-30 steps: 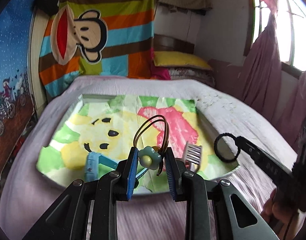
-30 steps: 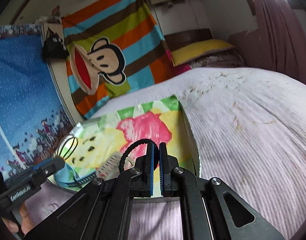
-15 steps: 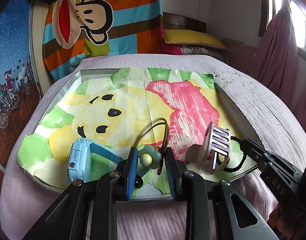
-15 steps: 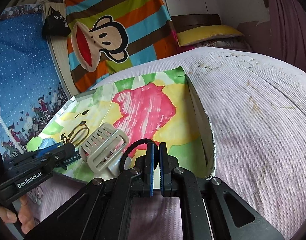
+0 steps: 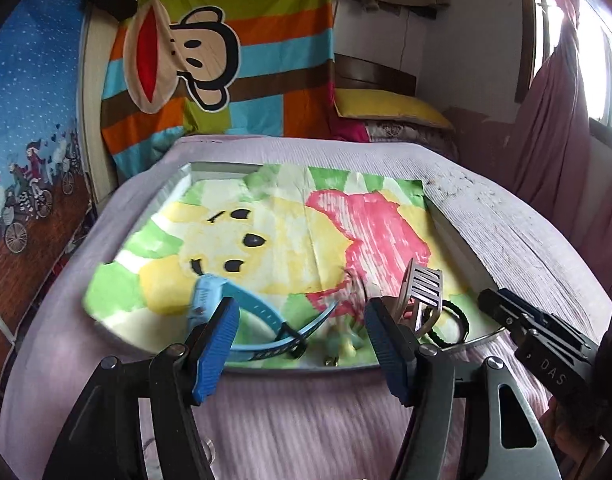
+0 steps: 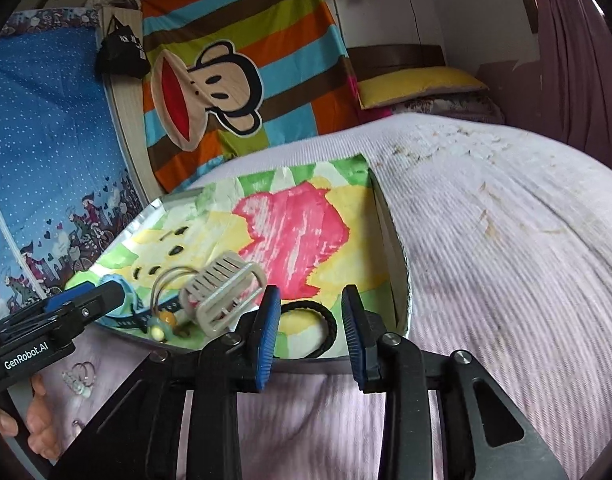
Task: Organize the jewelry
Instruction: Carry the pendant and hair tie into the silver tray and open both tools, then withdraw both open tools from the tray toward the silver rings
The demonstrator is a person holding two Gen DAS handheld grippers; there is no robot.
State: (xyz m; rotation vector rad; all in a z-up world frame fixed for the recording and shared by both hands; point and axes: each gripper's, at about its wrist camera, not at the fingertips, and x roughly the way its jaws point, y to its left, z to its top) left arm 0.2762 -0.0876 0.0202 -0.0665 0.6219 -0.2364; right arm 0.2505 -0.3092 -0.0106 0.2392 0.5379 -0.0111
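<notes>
Black hair tie (image 6: 322, 330) and flower-bead tie (image 6: 159, 326) lie in the tray (image 6: 400, 292), gathered with the watch (image 5: 242, 320). Left gripper (image 5: 302, 344) and right gripper (image 6: 311, 336) both gape wide, empty.

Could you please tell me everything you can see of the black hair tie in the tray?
The black hair tie is a braided-looking elastic loop lying flat on the cartoon-printed liner near the tray's front right corner. The open right gripper frames it without touching it, and its near edge is hidden behind the fingers. In the left wrist view it sits just behind the beige claw clip, apparently touching it.
</notes>
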